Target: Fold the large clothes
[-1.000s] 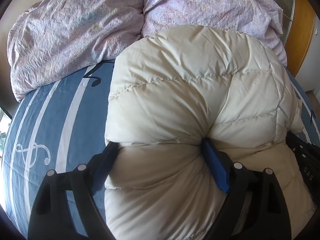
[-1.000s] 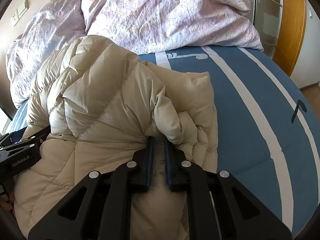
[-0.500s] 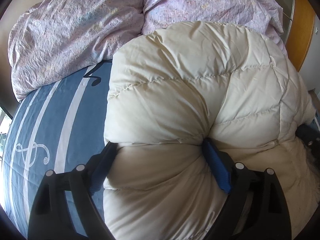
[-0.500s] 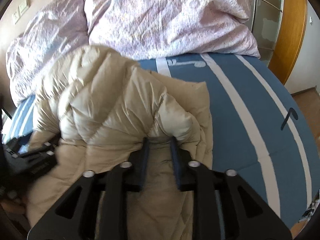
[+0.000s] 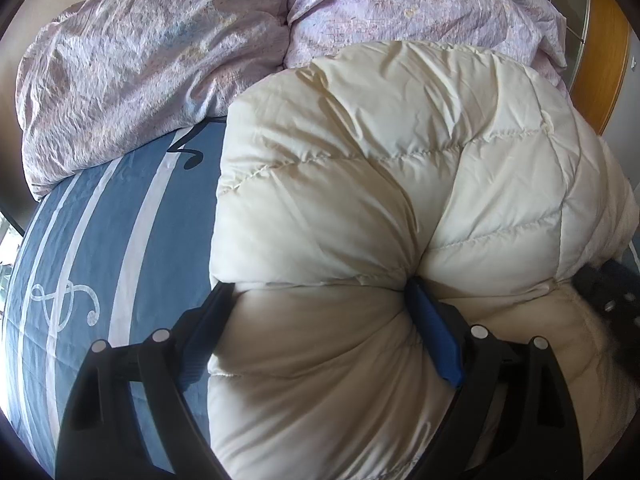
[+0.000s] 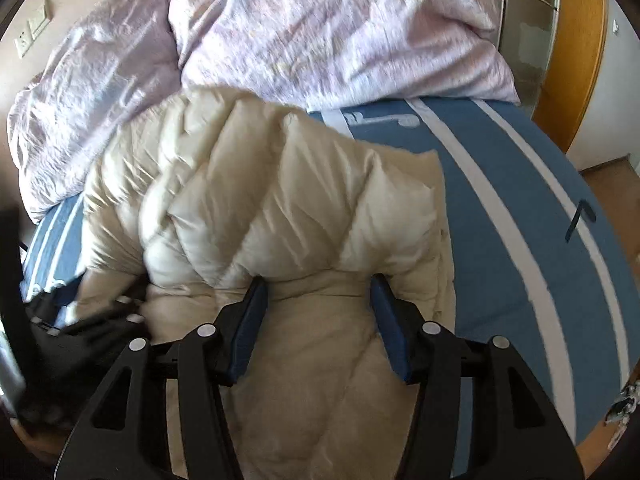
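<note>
On the blue striped bed sheet point(image 5: 100, 240), a cream down jacket point(image 5: 380, 184) is seen bulging between the spread fingers of the left tongs point(image 5: 320, 292). The right tongs point(image 6: 318, 284) are likewise held wide apart astride a jacket fold. Lilac bedding point(image 6: 320, 32) is heaped just behind it.

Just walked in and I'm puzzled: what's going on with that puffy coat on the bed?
A person with two handheld grippers is folding a cream down jacket on a blue striped bed sheet. The left gripper and right gripper both have open fingers straddling puffy folds. Lilac bedding lies behind.
</note>
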